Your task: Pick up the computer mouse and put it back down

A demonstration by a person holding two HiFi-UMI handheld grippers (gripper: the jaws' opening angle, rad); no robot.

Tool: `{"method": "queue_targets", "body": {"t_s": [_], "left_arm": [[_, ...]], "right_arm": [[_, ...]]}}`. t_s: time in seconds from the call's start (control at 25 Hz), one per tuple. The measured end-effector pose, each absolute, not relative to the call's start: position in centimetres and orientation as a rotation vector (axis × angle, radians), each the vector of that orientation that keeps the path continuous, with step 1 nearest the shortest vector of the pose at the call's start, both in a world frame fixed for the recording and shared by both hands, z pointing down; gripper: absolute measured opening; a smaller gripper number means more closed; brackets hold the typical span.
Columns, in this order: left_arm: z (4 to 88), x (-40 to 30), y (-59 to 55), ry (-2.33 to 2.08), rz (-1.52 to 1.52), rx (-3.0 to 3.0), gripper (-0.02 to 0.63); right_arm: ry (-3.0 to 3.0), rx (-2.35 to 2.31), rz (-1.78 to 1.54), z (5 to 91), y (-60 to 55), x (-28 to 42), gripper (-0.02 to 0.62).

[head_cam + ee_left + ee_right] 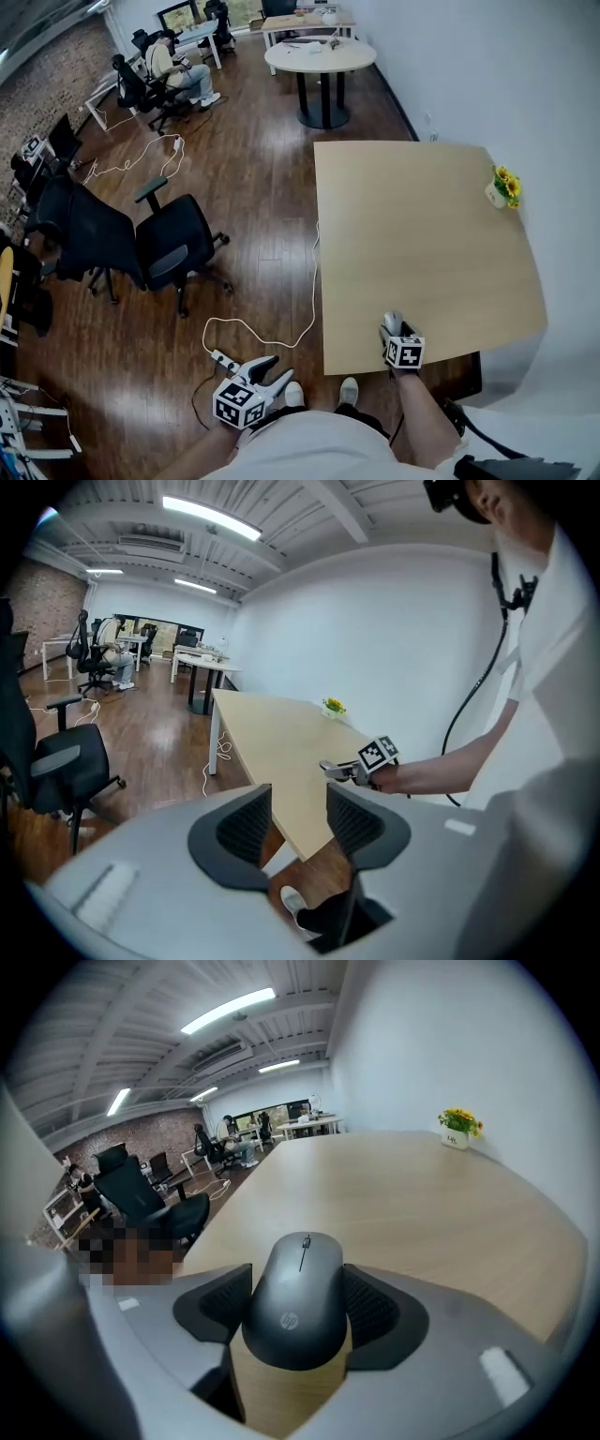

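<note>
Computer mouse at edge of tan table; dark wooden floor.

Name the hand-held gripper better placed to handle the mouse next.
Right. The right hand-held gripper is shut on the mouse at the table's near edge; the left hand-held gripper hangs open, empty, over the floor.

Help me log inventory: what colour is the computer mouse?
The computer mouse is dark grey; right gripper view shows it best.

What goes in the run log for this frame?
right gripper: shut on mouse | mouse: at table near edge, lift unclear | left gripper: open, empty, off table
</note>
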State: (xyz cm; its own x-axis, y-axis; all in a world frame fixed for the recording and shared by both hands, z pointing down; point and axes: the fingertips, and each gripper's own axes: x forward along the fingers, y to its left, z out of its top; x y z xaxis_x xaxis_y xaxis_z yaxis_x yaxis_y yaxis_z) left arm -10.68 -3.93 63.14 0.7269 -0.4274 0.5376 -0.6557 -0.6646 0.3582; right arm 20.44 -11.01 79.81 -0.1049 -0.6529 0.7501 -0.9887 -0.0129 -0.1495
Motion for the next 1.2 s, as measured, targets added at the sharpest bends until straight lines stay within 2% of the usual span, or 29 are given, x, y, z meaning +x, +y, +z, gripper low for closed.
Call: {"method": "queue_targets", "body": {"t_s": [0.44,0.56,0.72,0.88,1.2], "left_arm": [[61.8,-6.2,-5.2,-0.708,0.498,2.510,0.165],[61.1,-5.0,-5.4,-0.678,0.488,2.540,0.137],[60.3,-3.9,-5.8,-0.663,0.451,2.559,0.140],[60.1,-3.8,-5.9,-0.650,0.437,2.564,0.179],[60.6,-4.4,-5.5,-0.687,0.472,2.544,0.183]], "right_arm": [[-2.112,1.777,0.808,63.2,-7.4,19.0,0.307],[-2.158,1.793,0.779,60.7,-6.4,18.8,0.307],[-2.167,1.811,0.777,59.7,-5.6,19.4,0.307],[-2.155,1.798,0.772,60.1,-5.4,19.8,0.307],[-2.092,1.805,0.778,62.8,-7.4,21.8,0.307]]}}
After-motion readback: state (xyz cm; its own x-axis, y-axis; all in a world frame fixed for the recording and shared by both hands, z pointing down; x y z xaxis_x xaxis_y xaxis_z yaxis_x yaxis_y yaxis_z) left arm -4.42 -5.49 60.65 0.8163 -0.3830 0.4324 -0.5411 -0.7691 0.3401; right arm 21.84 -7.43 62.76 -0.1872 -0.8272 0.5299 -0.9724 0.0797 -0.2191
